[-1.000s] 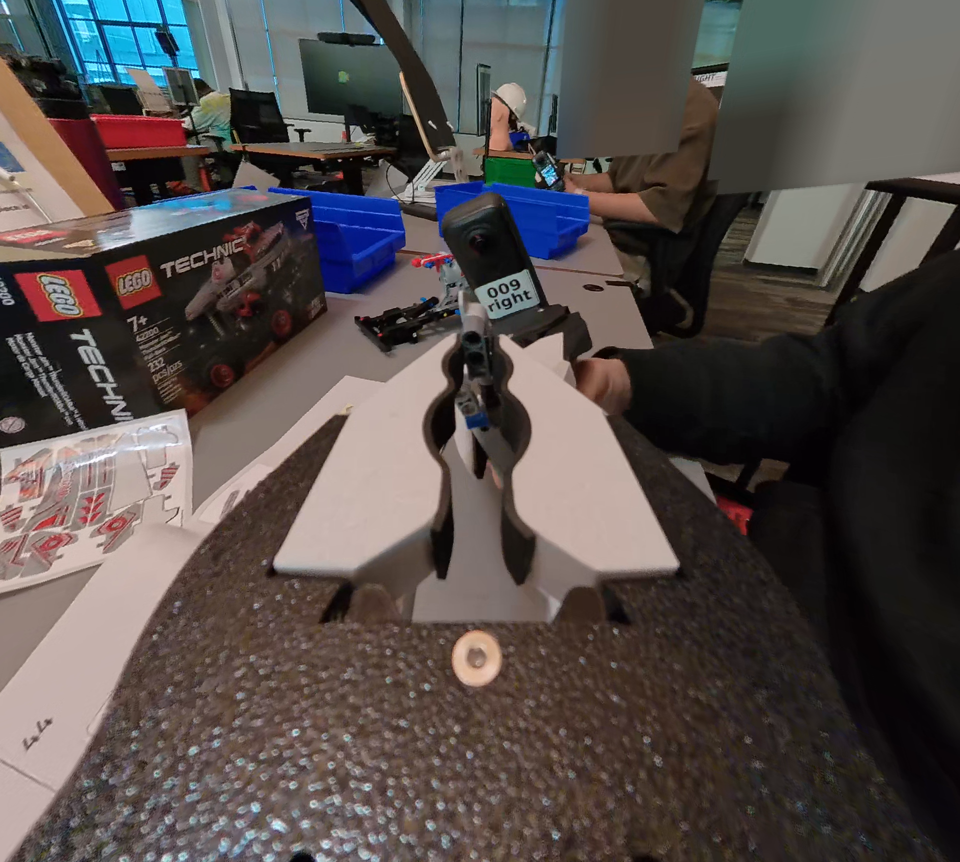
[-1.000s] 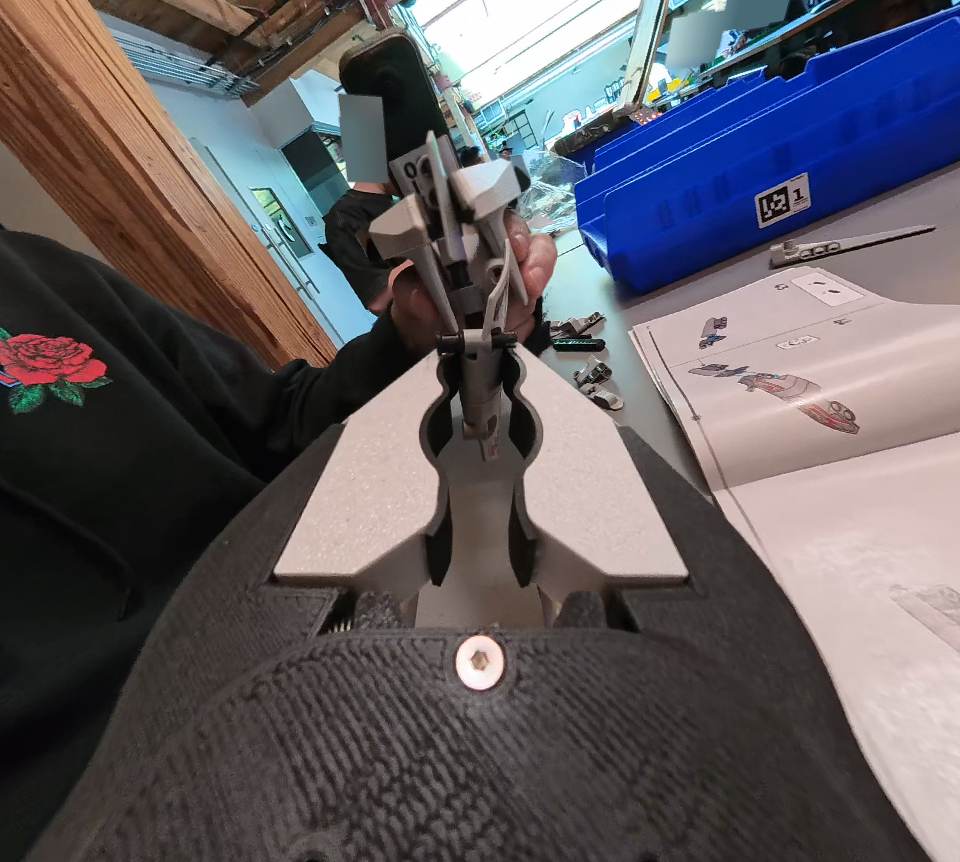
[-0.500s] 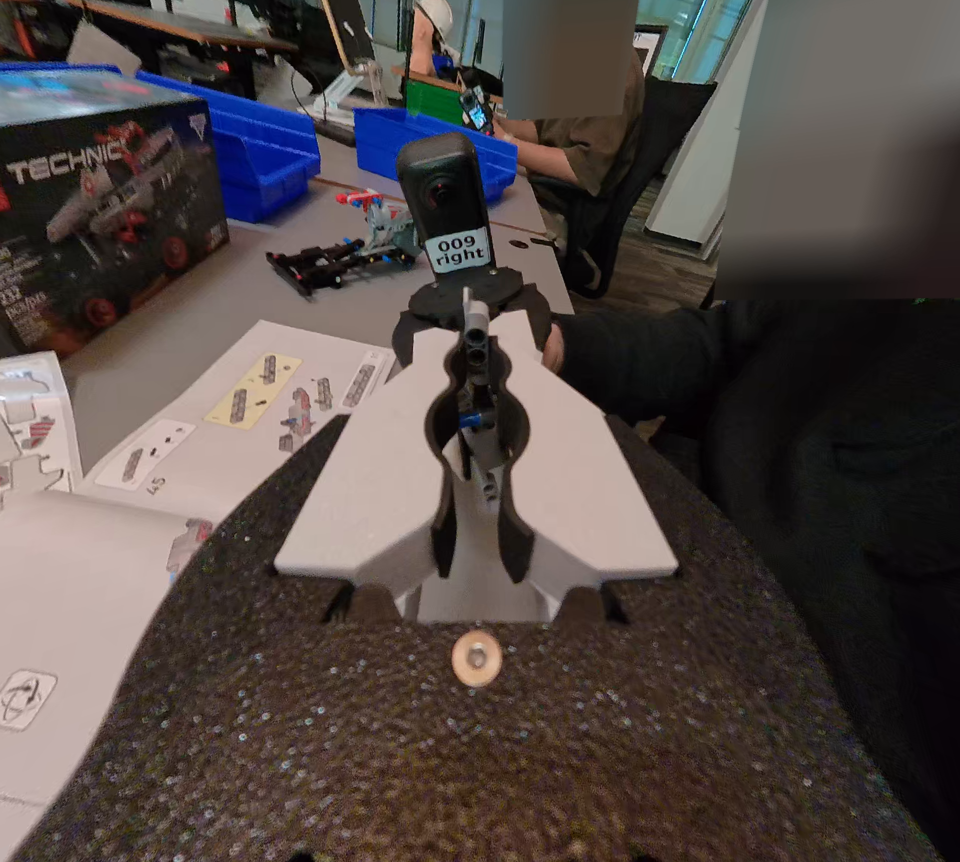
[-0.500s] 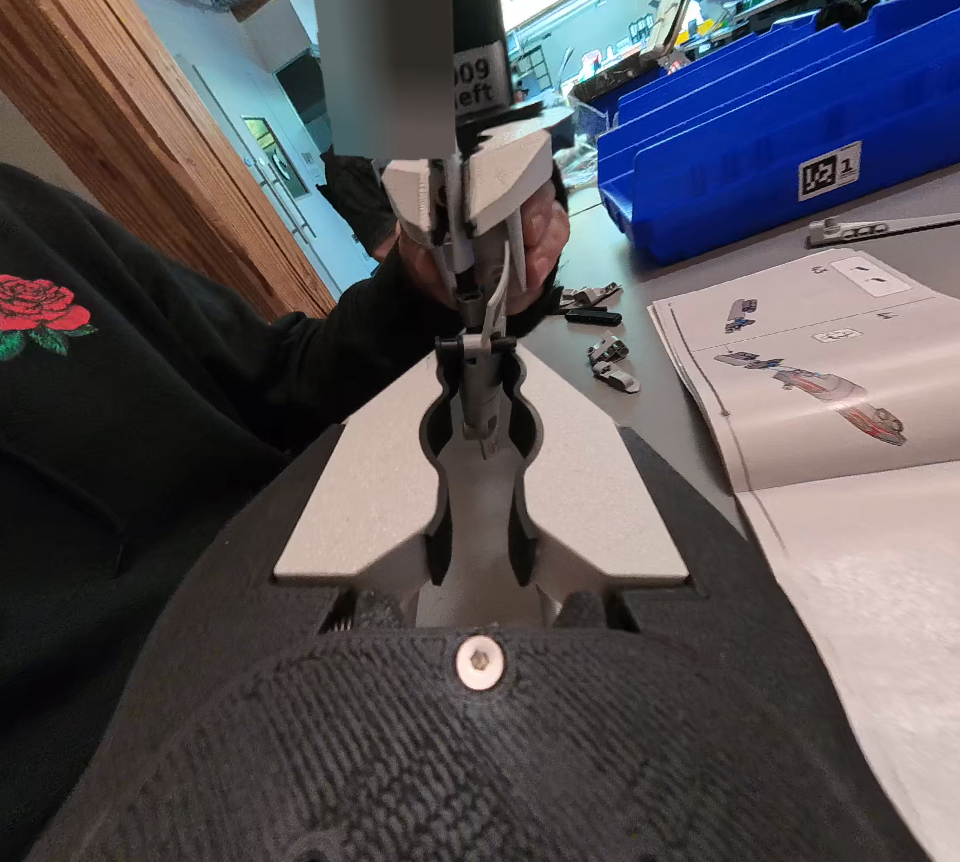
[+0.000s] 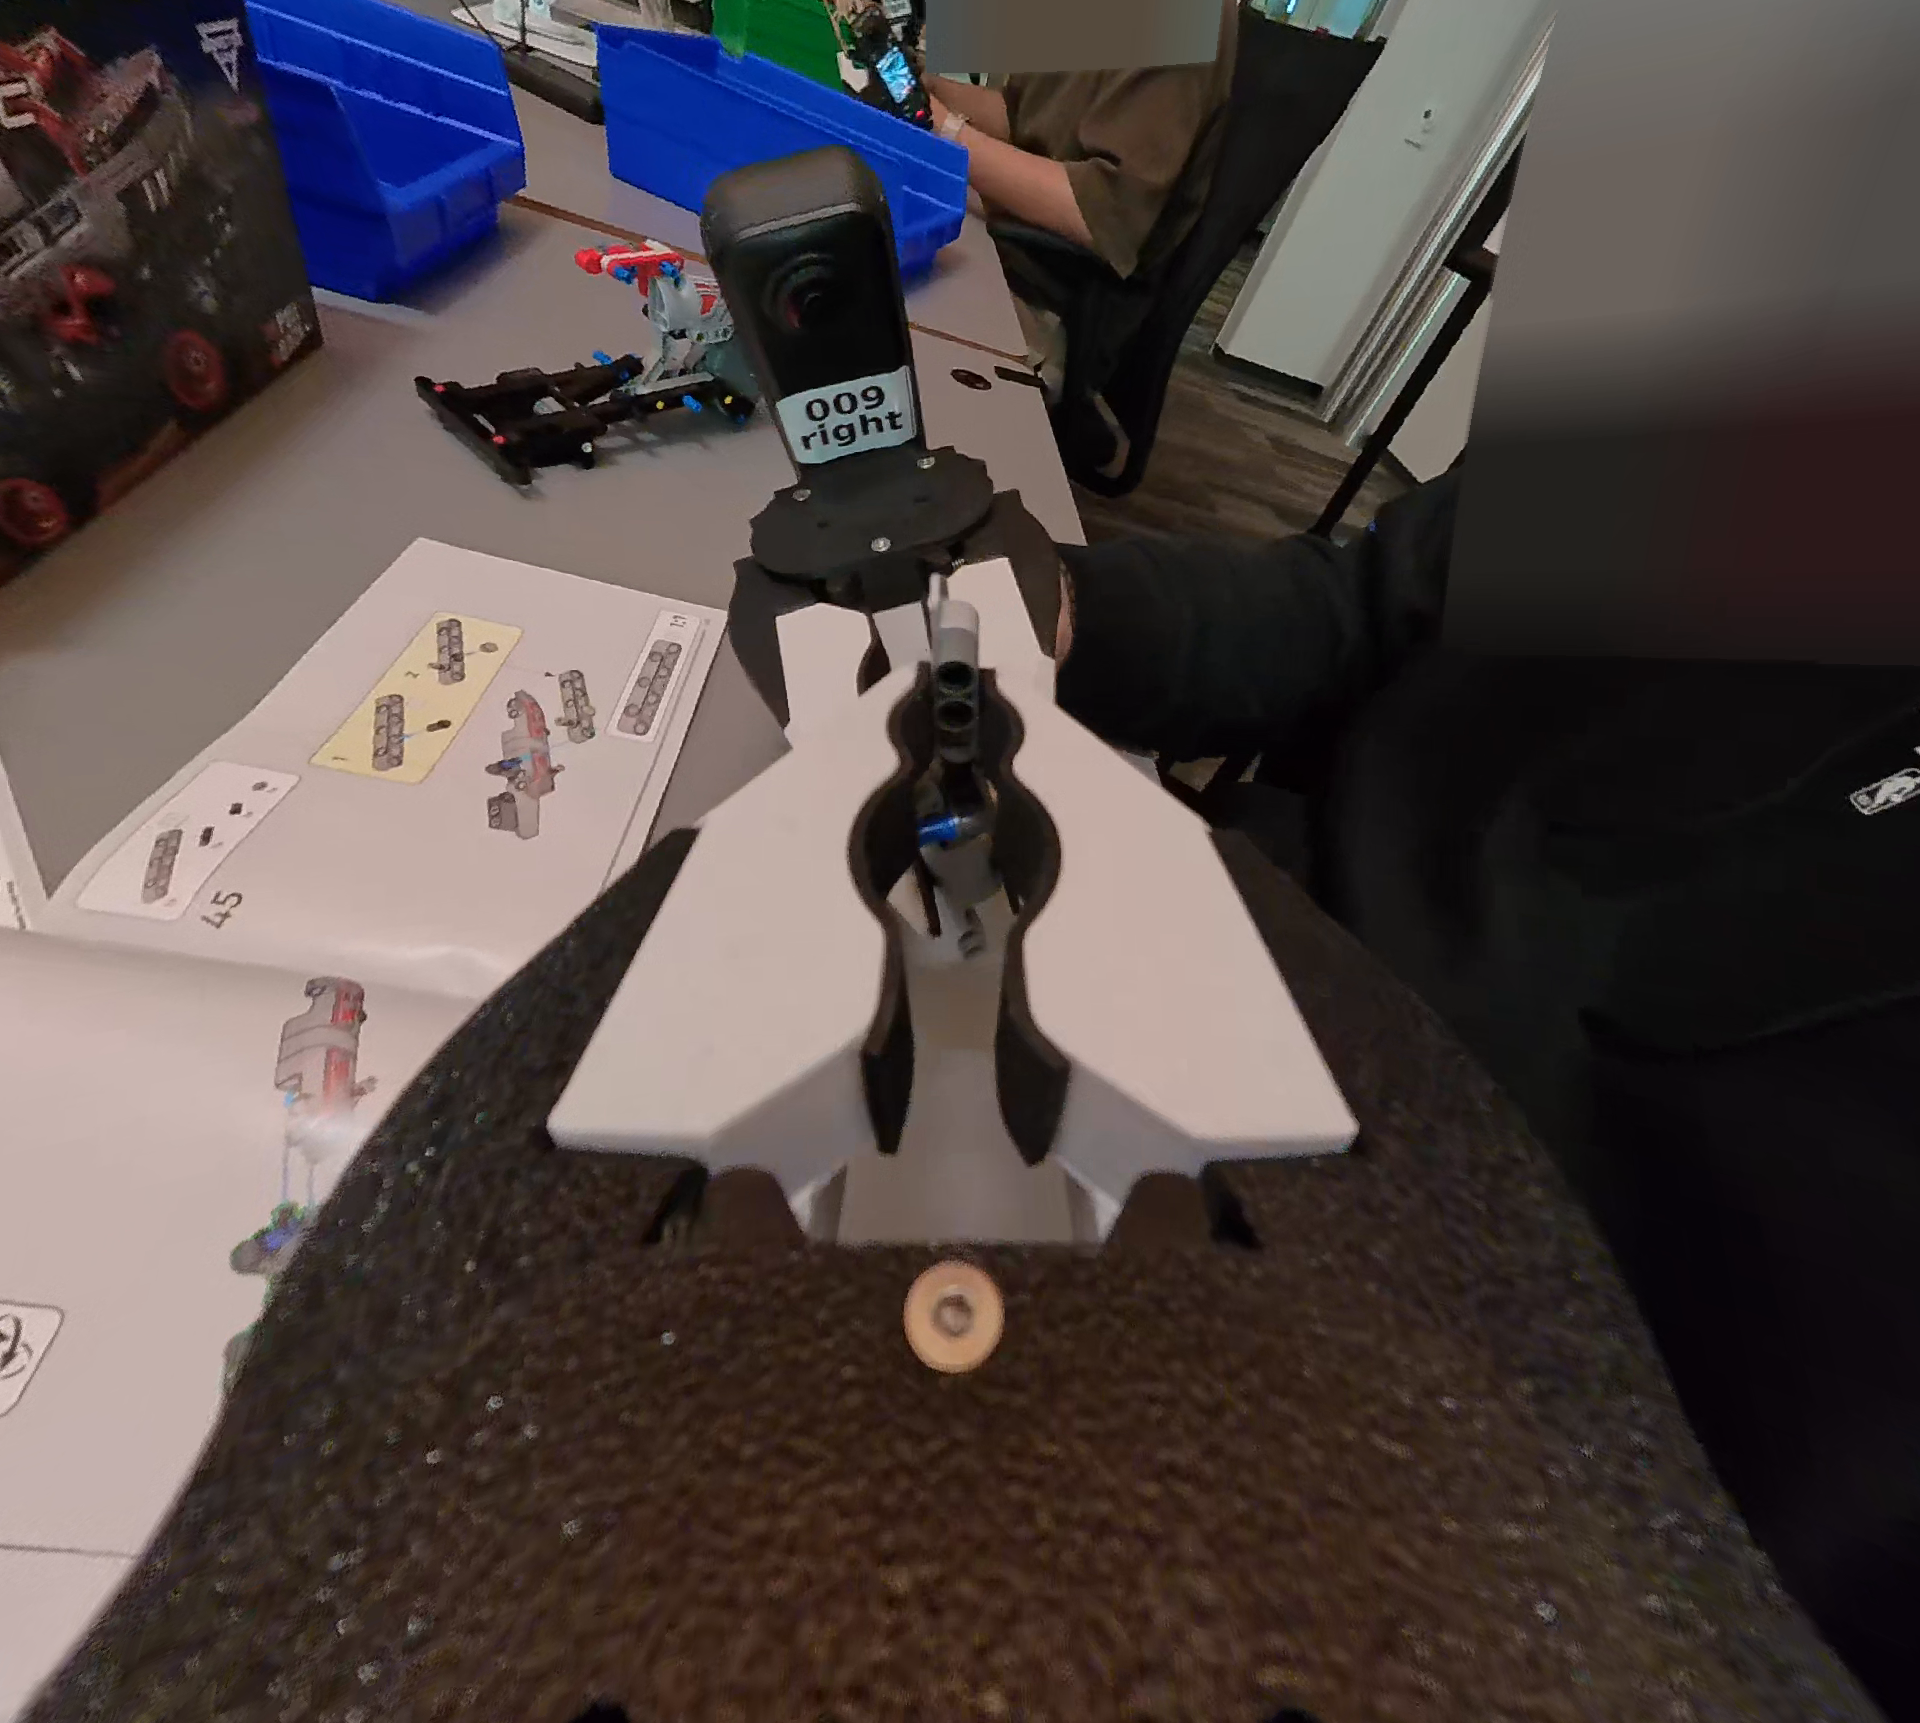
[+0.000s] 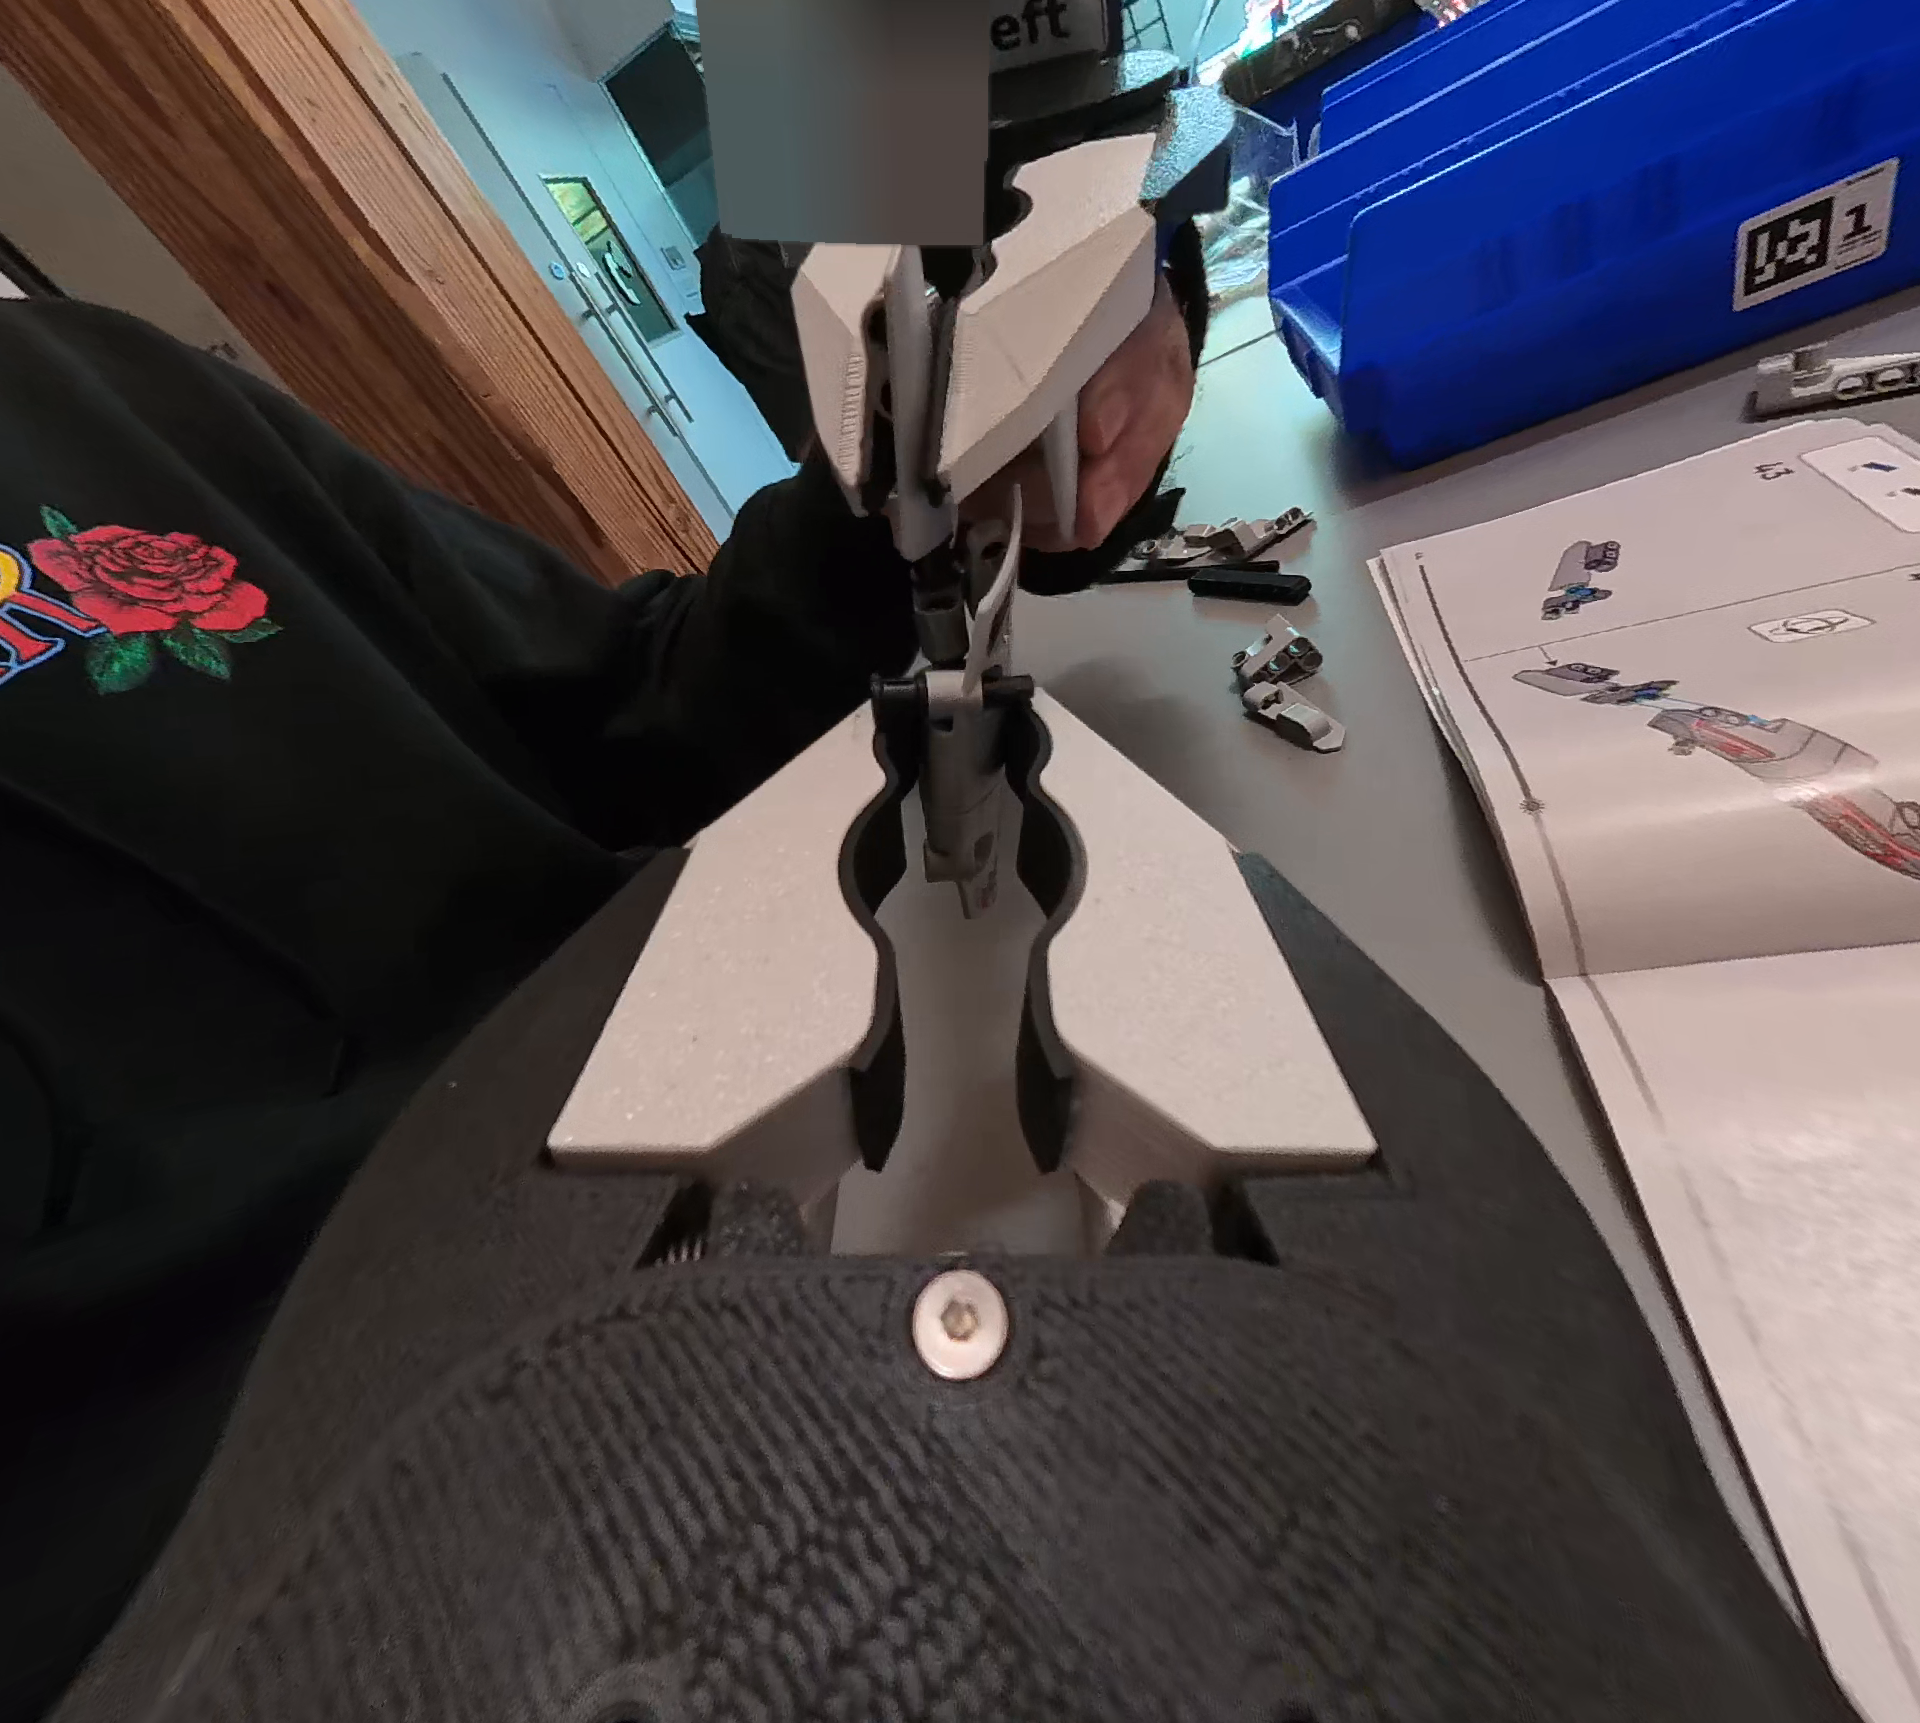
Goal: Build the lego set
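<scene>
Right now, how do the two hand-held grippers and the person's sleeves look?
Both the left hand-held gripper and the right hand-held gripper have pale grey angular fingers with black wavy inner pads on a rough black body. Each carries a black camera with a white label. The sleeves are black.

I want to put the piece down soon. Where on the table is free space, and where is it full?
Bare grey table lies between the box, the booklet and the black frame. A smaller patch lies between the bins and the booklet in the right wrist view. It is crowded by the loose grey parts and where the two claws meet.
</scene>
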### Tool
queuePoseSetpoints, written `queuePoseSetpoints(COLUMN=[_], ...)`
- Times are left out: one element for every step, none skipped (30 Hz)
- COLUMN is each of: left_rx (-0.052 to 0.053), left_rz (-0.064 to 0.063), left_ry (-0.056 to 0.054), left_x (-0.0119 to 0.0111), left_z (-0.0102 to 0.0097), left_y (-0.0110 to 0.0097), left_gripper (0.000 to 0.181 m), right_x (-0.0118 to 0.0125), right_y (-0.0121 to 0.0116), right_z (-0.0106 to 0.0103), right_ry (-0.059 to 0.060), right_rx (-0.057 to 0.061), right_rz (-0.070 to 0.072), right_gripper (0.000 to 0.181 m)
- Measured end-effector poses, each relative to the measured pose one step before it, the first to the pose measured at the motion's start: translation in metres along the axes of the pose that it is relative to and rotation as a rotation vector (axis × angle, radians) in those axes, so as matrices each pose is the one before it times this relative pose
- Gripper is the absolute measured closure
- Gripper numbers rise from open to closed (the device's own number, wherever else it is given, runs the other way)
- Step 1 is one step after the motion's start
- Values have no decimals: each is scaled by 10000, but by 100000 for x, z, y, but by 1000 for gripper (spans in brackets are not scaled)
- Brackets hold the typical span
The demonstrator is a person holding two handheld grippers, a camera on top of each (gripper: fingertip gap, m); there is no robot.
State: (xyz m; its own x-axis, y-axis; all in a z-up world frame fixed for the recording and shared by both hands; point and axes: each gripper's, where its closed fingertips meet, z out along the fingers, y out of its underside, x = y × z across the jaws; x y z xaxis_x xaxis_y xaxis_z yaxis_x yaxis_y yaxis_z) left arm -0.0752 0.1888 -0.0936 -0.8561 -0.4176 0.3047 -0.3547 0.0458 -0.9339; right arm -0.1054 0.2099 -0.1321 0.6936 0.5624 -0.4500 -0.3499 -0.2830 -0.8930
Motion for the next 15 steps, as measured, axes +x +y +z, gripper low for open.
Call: queuePoseSetpoints(left_rx=[30,60,85,82,58,6,-24,8,105,217,225,177,122,64,53], left_rz=[-115,-189,-244,-211,-64,46,101,-78,-157,-182,-226,-178,-160,-113,-63], left_ry=[-67,40,100,39,29,-19,18,-17,-4,15,9,-102,-184,-199,-261], left_x=[-90,0,58,19,65,19,44,-96,-108,-71,-89,-220,-295,-238,-269], left_z=[-29,-12,32,117,115,57,-24,-80,-64,10,48,19,-39,-17,8], left_y=[8,-31,-89,-79,-70,-17,39,49,-15,-124,-132,-87,-62,-12,-9], left_gripper=[176,176,176,176,175,176,175,175,175,175,175,175,175,175,175], right_x=[104,99,-4,26,-33,-127,47,-5,47,91,-61,77,201,167,249], right_y=[-11,-48,-43,-71,-49,12,9,34,19,-62,-97,-87,-71,-26,33], right_z=[-7,-39,-19,-52,-37,-6,12,31,16,-49,-91,-84,-50,-14,35], right_ry=[69,48,-13,20,-33,-92,53,33,44,54,-60,37,175,169,214], right_rx=[9,38,31,60,36,-8,-7,-25,-14,49,80,67,54,23,-24], right_rz=[15,37,11,-4,7,-3,-22,-50,-8,21,19,29,-18,-48,-23], right_gripper=[167,167,167,167,167,167,167,167,167,167,167,167,167,167,167])
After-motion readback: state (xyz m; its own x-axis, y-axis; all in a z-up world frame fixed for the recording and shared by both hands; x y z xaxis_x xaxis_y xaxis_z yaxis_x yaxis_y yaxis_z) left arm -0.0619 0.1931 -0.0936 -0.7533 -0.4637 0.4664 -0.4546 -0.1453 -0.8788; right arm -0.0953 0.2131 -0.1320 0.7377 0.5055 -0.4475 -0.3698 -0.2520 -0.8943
